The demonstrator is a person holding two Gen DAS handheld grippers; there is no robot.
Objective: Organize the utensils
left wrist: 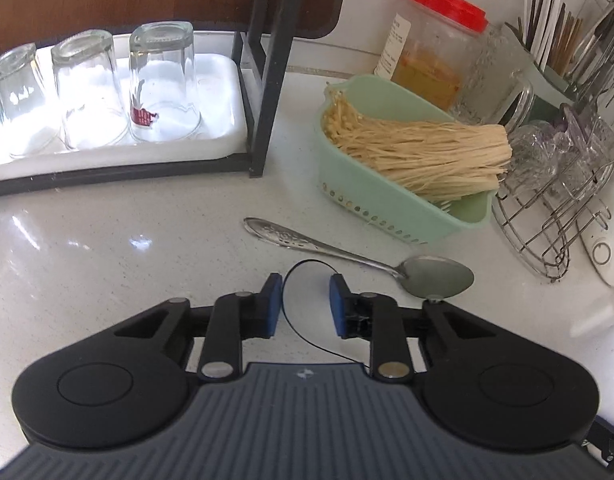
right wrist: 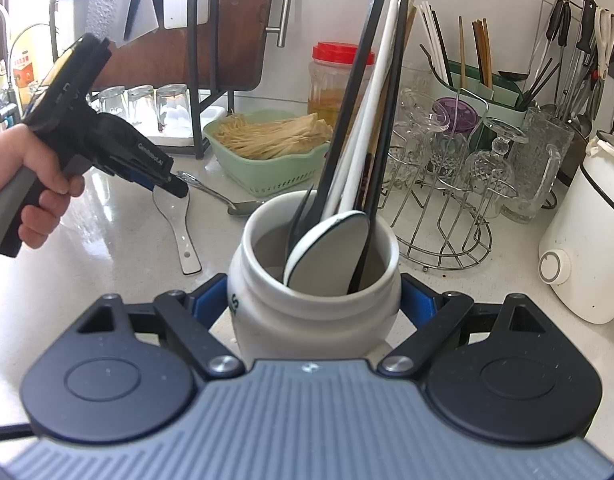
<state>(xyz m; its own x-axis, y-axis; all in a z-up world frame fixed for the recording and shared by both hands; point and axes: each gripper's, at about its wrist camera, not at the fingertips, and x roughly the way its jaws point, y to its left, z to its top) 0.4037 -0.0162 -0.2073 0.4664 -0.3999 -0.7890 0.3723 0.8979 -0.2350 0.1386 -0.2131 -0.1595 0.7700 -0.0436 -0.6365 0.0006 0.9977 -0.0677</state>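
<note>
My right gripper (right wrist: 313, 304) is shut on a white ceramic utensil jar (right wrist: 267, 312) that stands on the counter. The jar holds black and white chopsticks (right wrist: 381, 92), a black fork and a white spoon (right wrist: 331, 248). A metal spoon (left wrist: 347, 256) lies on the counter just ahead and right of my left gripper (left wrist: 303, 300), which is open and empty; it also shows in the right wrist view (right wrist: 223, 198). A white ceramic spoon (right wrist: 181, 226) lies on the counter under the left gripper (right wrist: 175, 186), hidden in the left wrist view.
A green basket (left wrist: 387, 216) of enoki mushrooms, a red-lidded jar (left wrist: 431, 60), a wire rack (right wrist: 447, 216) of glasses, a green utensil holder (right wrist: 487, 88), a white appliance (right wrist: 587, 240). Upturned glasses (left wrist: 91, 88) stand on a white tray (left wrist: 223, 92) in a black frame.
</note>
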